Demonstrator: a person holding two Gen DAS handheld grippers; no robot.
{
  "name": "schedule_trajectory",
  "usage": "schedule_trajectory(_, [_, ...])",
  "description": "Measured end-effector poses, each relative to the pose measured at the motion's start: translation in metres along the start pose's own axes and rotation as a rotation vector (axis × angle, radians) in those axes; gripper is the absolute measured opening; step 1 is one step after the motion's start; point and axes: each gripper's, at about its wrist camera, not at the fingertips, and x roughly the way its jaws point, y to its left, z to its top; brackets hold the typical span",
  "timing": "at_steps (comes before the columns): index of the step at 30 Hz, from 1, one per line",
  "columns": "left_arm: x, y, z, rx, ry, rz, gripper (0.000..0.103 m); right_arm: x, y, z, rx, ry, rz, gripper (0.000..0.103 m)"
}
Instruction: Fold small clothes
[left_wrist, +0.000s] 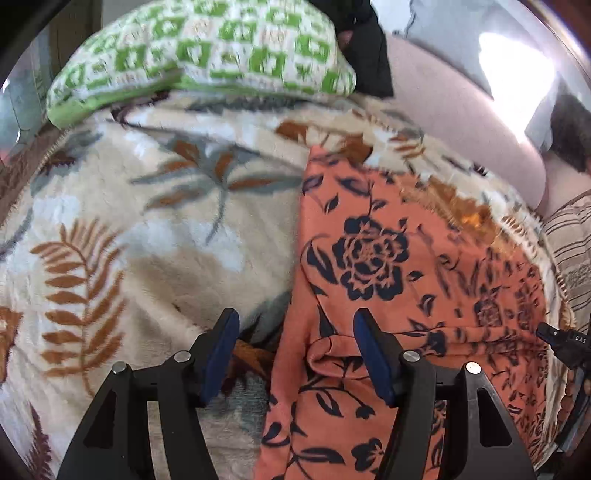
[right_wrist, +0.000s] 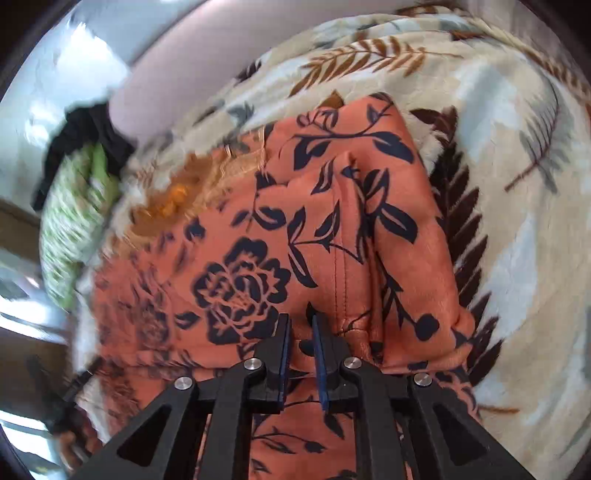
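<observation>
A cream fleece blanket (left_wrist: 147, 229) printed with brown and grey fern leaves covers the bed and fills most of both views, with a plain pale mauve cushion or bolster (left_wrist: 461, 110) along its far side. At the far end lies a green-and-white patterned pillow (left_wrist: 207, 48), and something dark (left_wrist: 365, 40) is heaped just behind it; what that is cannot be told. On the blanket, spread mostly flat, lies the small orange garment (left_wrist: 388, 229) with a navy floral print; a stitched seam runs down a raised ridge of cloth seen in the right wrist view. The left tool (left_wrist: 295, 332) hangs low over the garment's left edge with its blue pads set wide apart, one finger above the blanket and one above the orange cloth, gripping nothing. The right tool (right_wrist: 301, 325) has its pads drawn narrow with a small gap visible; cloth bunches right at the tips, but whether a fold is actually pinched between them cannot be told. This looks like an early step: taking hold of the near edges before the first fold. The next move likely calls for the left tool to close on the edge below it, then both to lift and carry the cloth over evenly.
</observation>
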Motion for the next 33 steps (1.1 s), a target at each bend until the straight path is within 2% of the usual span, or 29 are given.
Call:
schedule_trajectory(3, [-0.021,0.013,-0.009,-0.027,-0.026,0.006,0.065,-0.028,0.014,-0.006,-0.064,-0.070,0.035,0.015])
schedule_trajectory(5, [-0.033,0.023,-0.020,-0.050,-0.015,0.009,0.065,-0.045,0.015,-0.016,-0.067,-0.096,0.046,0.015])
schedule_trajectory(7, [-0.051,0.034,-0.037,-0.069,-0.013,-0.020,0.065,-0.059,0.008,-0.030,-0.059,-0.111,0.061,0.017])
schedule_trajectory(9, [-0.066,0.040,-0.058,-0.078,0.001,-0.037,0.065,-0.074,0.001,-0.047,-0.048,-0.110,0.068,0.043])
schedule_trajectory(10, [-0.073,0.043,-0.070,-0.082,0.010,-0.050,0.065,-0.081,-0.006,-0.058,-0.028,-0.109,0.069,0.083])
schedule_trajectory(11, [-0.080,0.042,-0.083,-0.086,0.018,-0.058,0.066,-0.093,-0.015,-0.069,-0.005,-0.118,0.073,0.094])
schedule_trajectory(13, [-0.092,0.045,-0.110,-0.083,0.046,-0.062,0.067,-0.115,-0.033,-0.091,0.022,-0.122,0.078,0.094])
schedule_trajectory(17, [-0.106,0.045,-0.160,-0.092,0.105,-0.093,0.067,-0.155,-0.070,-0.132,0.049,-0.103,0.030,0.094])
schedule_trajectory(21, [-0.109,0.039,-0.195,-0.088,0.151,-0.097,0.067,-0.169,-0.106,-0.174,0.085,-0.017,-0.010,0.094])
schedule_trajectory(23, [-0.108,0.037,-0.207,-0.089,0.173,-0.104,0.067,-0.170,-0.118,-0.193,0.088,0.024,-0.005,0.093])
schedule_trajectory(27, [-0.107,0.039,-0.222,-0.090,0.198,-0.072,0.067,-0.161,-0.125,-0.215,0.096,0.069,-0.001,0.092])
schedule_trajectory(31, [-0.107,0.042,-0.225,-0.108,0.195,-0.082,0.067,-0.151,-0.119,-0.225,0.081,0.082,0.006,0.076])
schedule_trajectory(33, [-0.107,0.044,-0.227,-0.119,0.197,-0.082,0.067,-0.143,-0.119,-0.226,0.084,0.092,-0.004,0.074])
